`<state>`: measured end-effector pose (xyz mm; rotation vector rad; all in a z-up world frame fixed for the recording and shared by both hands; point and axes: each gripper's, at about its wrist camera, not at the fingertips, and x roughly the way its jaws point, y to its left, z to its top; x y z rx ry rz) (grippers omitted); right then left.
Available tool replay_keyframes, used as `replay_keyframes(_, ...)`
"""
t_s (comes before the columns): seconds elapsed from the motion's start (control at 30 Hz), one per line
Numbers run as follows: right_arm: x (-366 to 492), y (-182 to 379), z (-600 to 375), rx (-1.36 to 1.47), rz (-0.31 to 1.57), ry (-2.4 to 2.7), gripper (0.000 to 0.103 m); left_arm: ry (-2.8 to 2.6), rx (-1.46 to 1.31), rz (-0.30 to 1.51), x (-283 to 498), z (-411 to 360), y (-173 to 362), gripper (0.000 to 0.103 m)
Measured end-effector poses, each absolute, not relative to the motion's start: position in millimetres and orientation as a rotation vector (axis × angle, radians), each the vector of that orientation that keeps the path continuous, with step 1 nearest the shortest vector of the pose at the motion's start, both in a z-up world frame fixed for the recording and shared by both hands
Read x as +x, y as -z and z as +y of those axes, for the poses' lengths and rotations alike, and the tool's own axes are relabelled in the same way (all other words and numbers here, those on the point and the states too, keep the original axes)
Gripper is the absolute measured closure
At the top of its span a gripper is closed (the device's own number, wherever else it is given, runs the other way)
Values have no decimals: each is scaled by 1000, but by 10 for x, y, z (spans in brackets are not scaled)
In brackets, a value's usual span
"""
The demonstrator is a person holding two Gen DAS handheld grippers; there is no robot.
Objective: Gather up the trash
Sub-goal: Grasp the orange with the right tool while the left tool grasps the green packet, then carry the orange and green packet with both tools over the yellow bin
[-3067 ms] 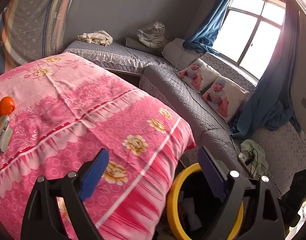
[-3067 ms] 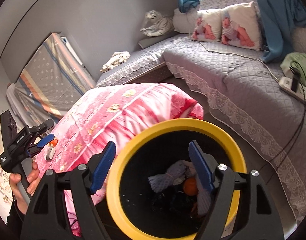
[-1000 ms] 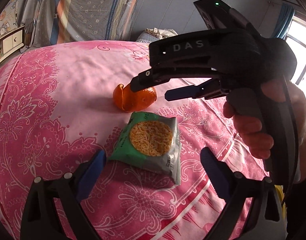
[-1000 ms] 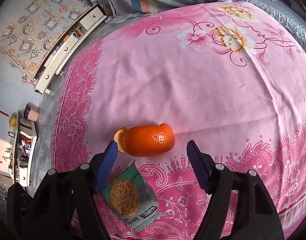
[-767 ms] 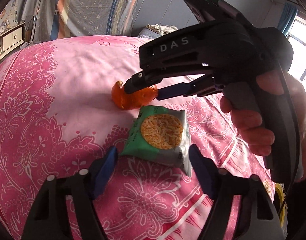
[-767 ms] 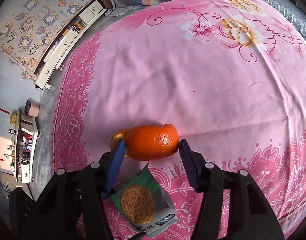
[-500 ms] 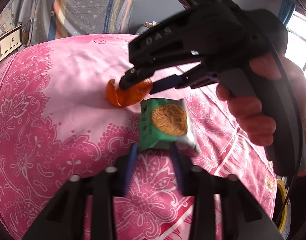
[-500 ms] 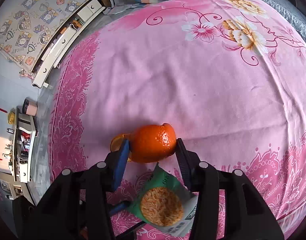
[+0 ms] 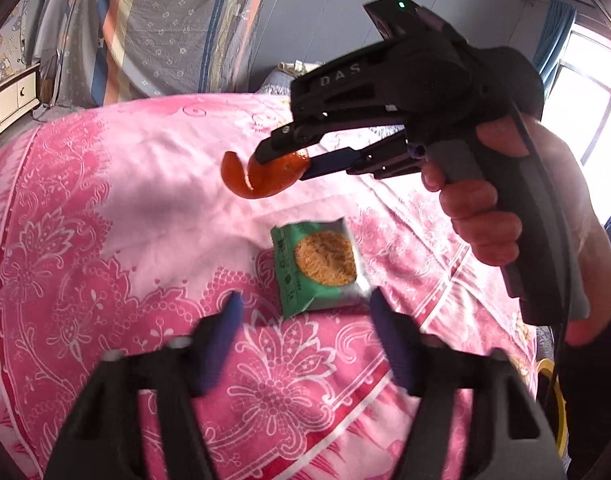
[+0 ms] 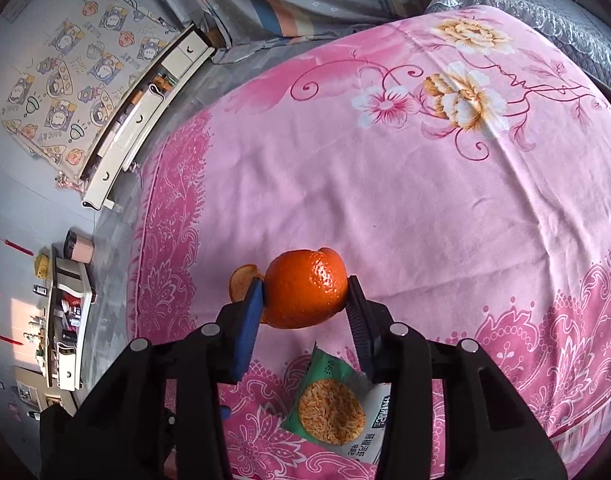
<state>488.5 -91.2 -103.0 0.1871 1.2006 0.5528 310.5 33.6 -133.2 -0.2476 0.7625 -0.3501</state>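
From your left wrist view, your left gripper (image 9: 303, 312) sits low in the frame with its blue-padded fingers (image 9: 215, 350) spread wide and nothing between them, blurred by motion. Just beyond them the green foil snack packet (image 9: 319, 266) lies flat on the pink floral bedspread (image 9: 125, 240); it is rectangular, slightly crumpled, with a round picture of orange-yellow noodles on its face and a silvery right edge. Farther off, your right gripper (image 9: 283, 158), held in your right hand (image 9: 489, 208), reaches in from the right and is clamped on the orange mandarin peel (image 9: 265, 176), which hangs clear of the cloth with a curl of rind sticking out to its left. A yellow bin rim (image 9: 555, 408) peeks in at the near right edge.

From your right wrist view, your right gripper (image 10: 303, 296) presses its blue pads against both sides of the peel (image 10: 305, 288): a rounded, glossy, dimpled orange shell, with a paler flap (image 10: 243, 280) folded out at the left behind the left pad. The snack packet (image 10: 335, 404) lies on the bedspread (image 10: 385, 180) nearer, below the peel, partly hidden by the right finger. A white drawer cabinet (image 10: 145, 108) stands far left, beside the bed.
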Motion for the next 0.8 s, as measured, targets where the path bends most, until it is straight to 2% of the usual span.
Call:
replay_keyframes(0.17,4895,823,-1208,253,1153,-543,64,335,-154,753,3223,118,1206,17)
replay_keyframes(0.43,4779,657,-1630,296,1099,-521,64,276,-97,851,3667,-136,1387,20)
replay_keyframes(0.47,4769,660,-1666,304,1096,-521,64,274,-81,872,3706,-184,1429,22)
replay_keyframes(0.53,4728,660,-1741,314,1087,-516,64,263,-51,914,3758,-269,1537,35)
replay_keyframes(0.63,4661,642,-1865,335,1075,-512,64,245,-18,904,3747,-310,1602,39)
replay_keyframes(0.73,4597,586,-1987,357,1057,-505,64,253,-53,879,3683,-248,1515,61)
replay_keyframes(0.8,4538,521,-2075,371,1038,-501,64,271,-77,868,3632,-211,1436,68)
